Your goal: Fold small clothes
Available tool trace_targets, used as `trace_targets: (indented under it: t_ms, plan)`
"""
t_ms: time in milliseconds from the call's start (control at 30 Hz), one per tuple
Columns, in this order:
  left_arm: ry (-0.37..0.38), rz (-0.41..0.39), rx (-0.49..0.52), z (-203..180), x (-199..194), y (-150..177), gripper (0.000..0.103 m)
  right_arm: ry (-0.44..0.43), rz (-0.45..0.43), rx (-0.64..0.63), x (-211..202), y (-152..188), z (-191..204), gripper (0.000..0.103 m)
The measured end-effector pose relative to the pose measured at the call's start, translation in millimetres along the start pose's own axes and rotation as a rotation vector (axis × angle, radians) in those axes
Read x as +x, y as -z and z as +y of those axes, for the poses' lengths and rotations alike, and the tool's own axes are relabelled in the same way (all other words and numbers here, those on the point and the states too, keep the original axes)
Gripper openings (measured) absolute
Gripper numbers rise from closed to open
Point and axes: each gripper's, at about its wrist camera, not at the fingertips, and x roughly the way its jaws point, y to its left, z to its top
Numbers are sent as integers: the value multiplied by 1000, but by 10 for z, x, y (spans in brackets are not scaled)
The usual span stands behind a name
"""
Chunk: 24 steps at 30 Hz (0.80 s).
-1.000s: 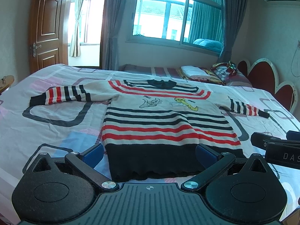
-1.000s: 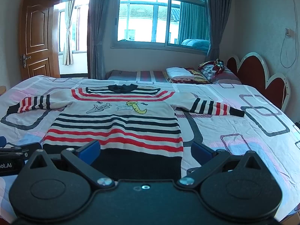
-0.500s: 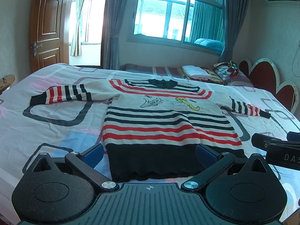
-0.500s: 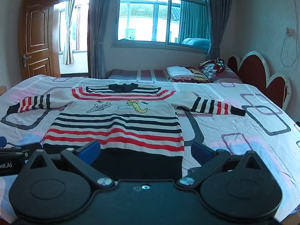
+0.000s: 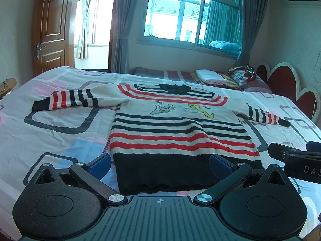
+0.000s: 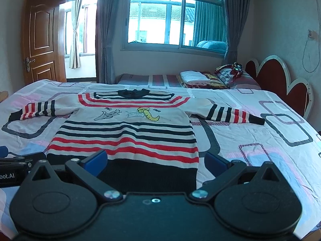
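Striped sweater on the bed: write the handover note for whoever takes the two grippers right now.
Left gripper: open, empty, at the black hem.
Right gripper: open, empty, at the hem's right part.
Striped sweater: flat, face up on the bed, both sleeves spread out, collar far.
Done: sweater laid out.
Left: every fold; probably sleeves in first, then hem toward collar.

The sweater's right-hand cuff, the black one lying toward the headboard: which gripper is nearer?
Right. The right gripper sits at the hem's corner below that cuff; the left gripper is across the hem, farther away.
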Motion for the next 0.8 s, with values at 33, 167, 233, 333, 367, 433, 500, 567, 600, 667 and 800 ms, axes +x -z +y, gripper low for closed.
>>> trace_targets:
  t_ms: [33,167,233,333,367,433,500,567,600,667,800]
  plan:
    - [-1,0,1,-2,-1,4,103,1,0,0,1,-1,0,102]
    - [-2,1,1,-2,4,1,103,0,2,-1,5,-5,5,102]
    - [-2,1,-1,-5,11,2,103,0,3,-1,13,-10,9,102]
    - [-2,2,-1,-3,12,3,103,0,4,-1,19,-10,13,102]
    - [-2,3,-2,-1,17,3,103,0,6,-1,20,-9,14,102]
    - [-1,3,-1,-1,18,4,103,-1,6,0,25,-8,16,102]
    - [-2,3,-2,3,20,4,103,0,6,-2,28,-8,19,102]
    - [-3,3,-6,14,27,8,103,-1,6,0,25,-7,13,102]
    - [-4,3,-8,24,34,10,103,-1,6,1,24,-6,14,102]
    - [3,9,-15,38,50,2,103,-6,4,10,29,-1,6,102]
    - [24,0,-61,92,100,-74,103,1,-18,43,54,-1,-76,102]
